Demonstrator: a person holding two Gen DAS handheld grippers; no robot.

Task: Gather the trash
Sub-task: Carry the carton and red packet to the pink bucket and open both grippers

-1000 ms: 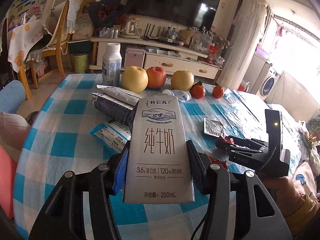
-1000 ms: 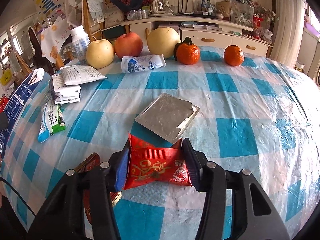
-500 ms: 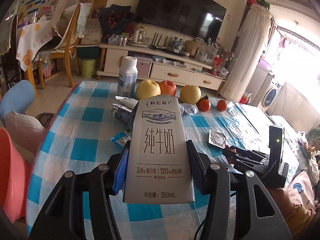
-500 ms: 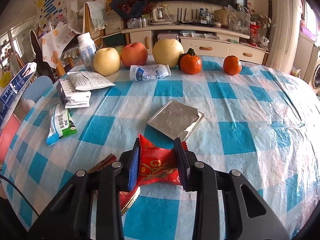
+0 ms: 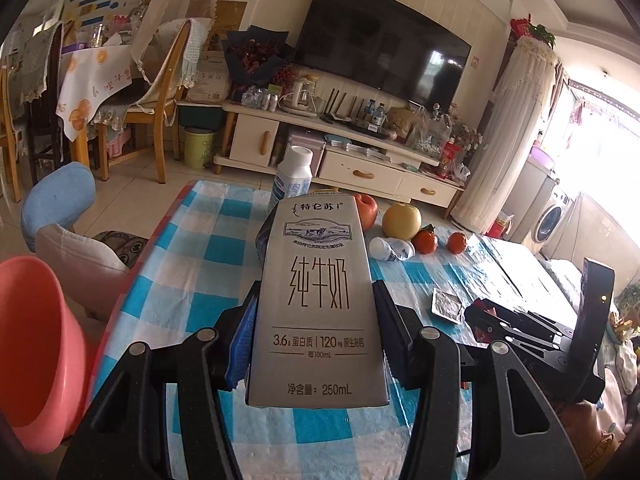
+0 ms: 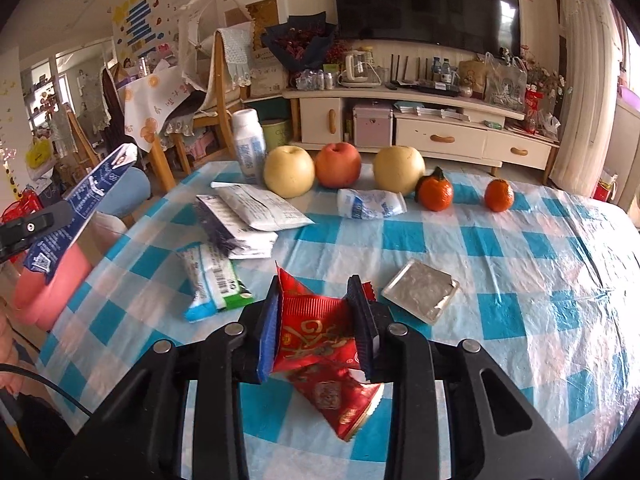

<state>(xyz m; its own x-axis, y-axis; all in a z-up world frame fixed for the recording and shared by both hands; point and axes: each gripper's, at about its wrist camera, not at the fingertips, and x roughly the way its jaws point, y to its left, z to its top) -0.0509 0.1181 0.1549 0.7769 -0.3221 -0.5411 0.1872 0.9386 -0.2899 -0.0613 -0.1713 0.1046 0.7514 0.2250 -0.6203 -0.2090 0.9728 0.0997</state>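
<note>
We have two pieces of trash in our grippers right now. Our left gripper has its jaws pinching the sides of a tall grey milk carton, which stands upright between them. Our right gripper has its jaws squeezed close on a crinkly red wrapper, and a second red wrapper hangs just under it at 6 o'clock. We cannot tell if that lower one is truly held or only stuck to the first. It could drop off as we carry it, because nothing seems to pinch it. The pink bin sits off the side of the desk at 9 o'clock in the left view, and we think that is where the trash goes. The carton is tall and smooth, so it could slip or tip if we swing it fast. More trash waits on the desk: a silver foil packet at 2 o'clock from the right jaws, a blue and green packet at 10 o'clock, grey bags farther back, and a small bottle on its side. The apples and oranges at 12 o'clock are not trash, so we must not grab or bump them.
</note>
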